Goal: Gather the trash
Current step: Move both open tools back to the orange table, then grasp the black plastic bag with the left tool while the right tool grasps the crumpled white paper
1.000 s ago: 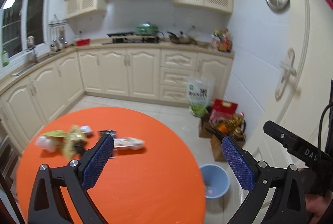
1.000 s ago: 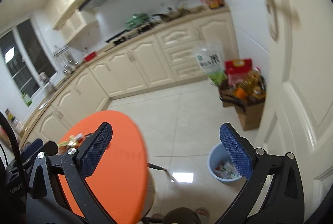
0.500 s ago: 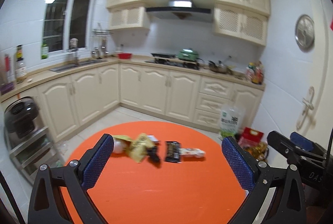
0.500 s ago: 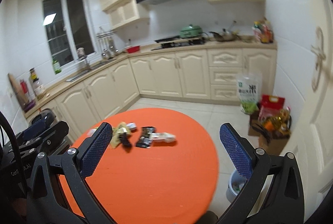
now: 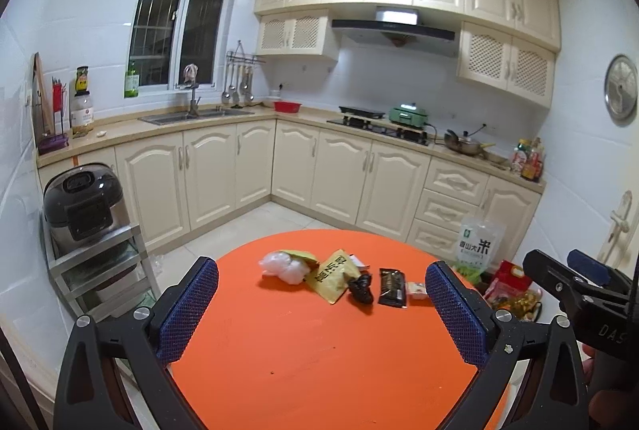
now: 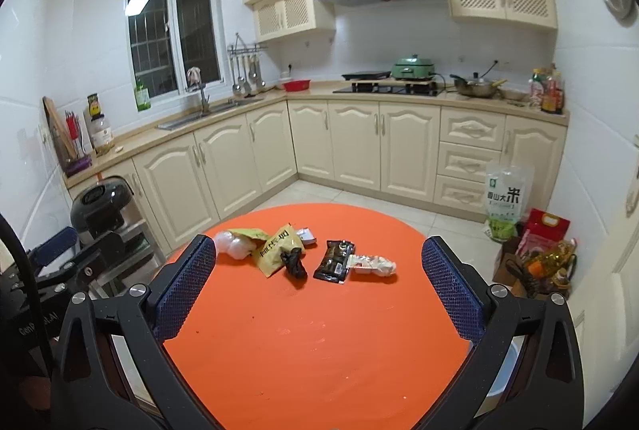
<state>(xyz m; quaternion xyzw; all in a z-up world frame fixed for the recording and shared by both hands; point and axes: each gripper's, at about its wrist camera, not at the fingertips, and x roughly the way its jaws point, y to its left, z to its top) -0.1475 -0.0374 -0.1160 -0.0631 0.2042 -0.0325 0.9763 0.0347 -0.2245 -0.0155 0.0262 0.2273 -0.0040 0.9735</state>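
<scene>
Trash (image 6: 303,250) all on orange table (image 6: 319,350), nothing collected yet.
Left gripper (image 5: 321,310) and right gripper (image 6: 319,294) both spread wide, empty, well short of the wrappers; every piece left to grab.

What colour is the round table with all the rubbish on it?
The table is bright orange. The right wrist view shows it best.
</scene>
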